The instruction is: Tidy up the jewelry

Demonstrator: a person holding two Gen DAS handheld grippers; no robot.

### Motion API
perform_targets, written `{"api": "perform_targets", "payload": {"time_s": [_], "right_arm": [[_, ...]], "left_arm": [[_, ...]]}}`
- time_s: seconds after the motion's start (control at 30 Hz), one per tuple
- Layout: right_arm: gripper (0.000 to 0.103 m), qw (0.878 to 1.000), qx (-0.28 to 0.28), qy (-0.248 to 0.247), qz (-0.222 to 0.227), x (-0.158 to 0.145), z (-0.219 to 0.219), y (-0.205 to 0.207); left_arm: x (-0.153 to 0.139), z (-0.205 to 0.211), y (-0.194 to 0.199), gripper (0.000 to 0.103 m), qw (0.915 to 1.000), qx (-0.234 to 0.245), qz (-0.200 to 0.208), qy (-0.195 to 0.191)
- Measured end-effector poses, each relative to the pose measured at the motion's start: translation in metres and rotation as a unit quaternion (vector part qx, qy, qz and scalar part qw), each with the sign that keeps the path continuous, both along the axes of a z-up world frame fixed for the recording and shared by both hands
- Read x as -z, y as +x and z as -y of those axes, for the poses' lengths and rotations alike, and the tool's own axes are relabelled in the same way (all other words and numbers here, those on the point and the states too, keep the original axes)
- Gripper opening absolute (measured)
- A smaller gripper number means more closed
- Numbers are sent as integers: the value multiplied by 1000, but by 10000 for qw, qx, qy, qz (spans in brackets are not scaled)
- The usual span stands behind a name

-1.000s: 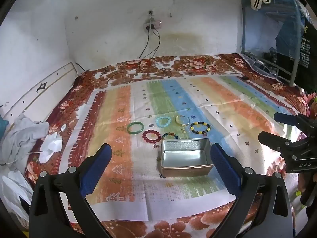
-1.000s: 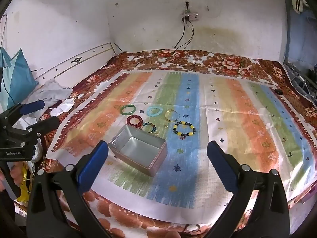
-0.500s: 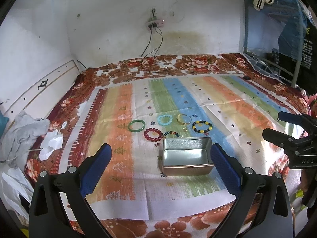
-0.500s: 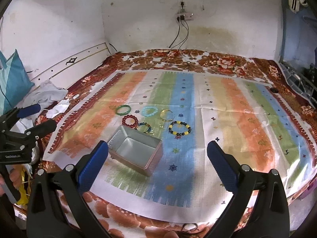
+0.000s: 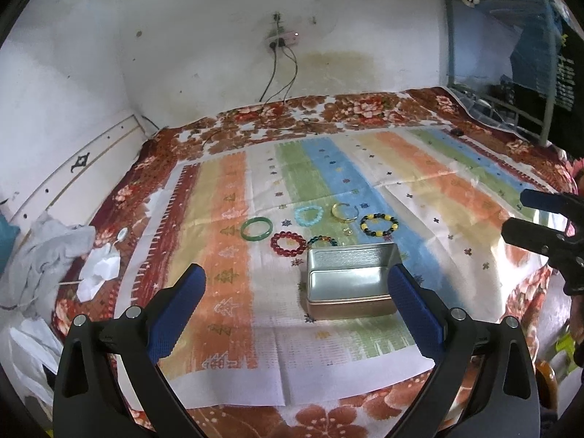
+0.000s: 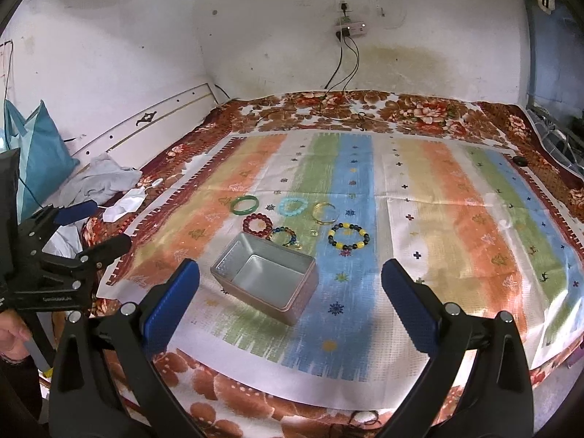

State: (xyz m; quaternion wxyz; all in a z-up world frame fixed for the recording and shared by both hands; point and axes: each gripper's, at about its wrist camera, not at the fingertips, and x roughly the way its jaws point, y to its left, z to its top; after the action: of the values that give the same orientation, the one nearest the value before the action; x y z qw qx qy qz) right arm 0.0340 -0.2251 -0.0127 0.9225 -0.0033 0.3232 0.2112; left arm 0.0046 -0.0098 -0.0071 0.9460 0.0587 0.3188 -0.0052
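Left wrist view: the left gripper (image 5: 295,306) hangs above the striped cloth (image 5: 419,168), jaws spread wide and holding nothing; the tin (image 5: 350,281) lies between its fingers, empty; 6 bracelets lie on the cloth from 11 to 1 o'clock of the tin: green (image 5: 256,229), red (image 5: 288,244), turquoise (image 5: 308,215), gold (image 5: 344,211), black-yellow (image 5: 379,225), multicolour (image 5: 323,241) touching the tin's far wall; the right gripper (image 5: 511,215) shows at 3 o'clock, jaws apart.

Right wrist view: the right gripper (image 6: 290,303) is wide open and empty; the tin (image 6: 264,281) sits at 12 o'clock, bracelets just beyond; the left gripper (image 6: 109,224) stands at 9 o'clock, gaping.
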Motion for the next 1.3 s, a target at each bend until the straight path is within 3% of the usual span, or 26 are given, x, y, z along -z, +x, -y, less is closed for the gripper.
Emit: {"api": "perform_targets", "payload": {"time_s": [0.47, 0.7, 0.83, 1.3], "right_arm": [[98, 10000, 78, 42, 42, 0, -1, -2], [98, 9999, -34, -100, 23, 2, -5, -4], [98, 9999, -44, -136, 15, 4, -5, -4], [98, 9999, 15, -160, -37, 9, 0, 3]], "left_arm": [[1, -3, -1, 98, 9992, -197, -42, -349], [3, -7, 0, 98, 9983, -521, -89, -241], [3, -10, -1, 98, 9982, -439, -111, -391], [9, -11, 7, 98, 9988, -309, -141, -350]]}}
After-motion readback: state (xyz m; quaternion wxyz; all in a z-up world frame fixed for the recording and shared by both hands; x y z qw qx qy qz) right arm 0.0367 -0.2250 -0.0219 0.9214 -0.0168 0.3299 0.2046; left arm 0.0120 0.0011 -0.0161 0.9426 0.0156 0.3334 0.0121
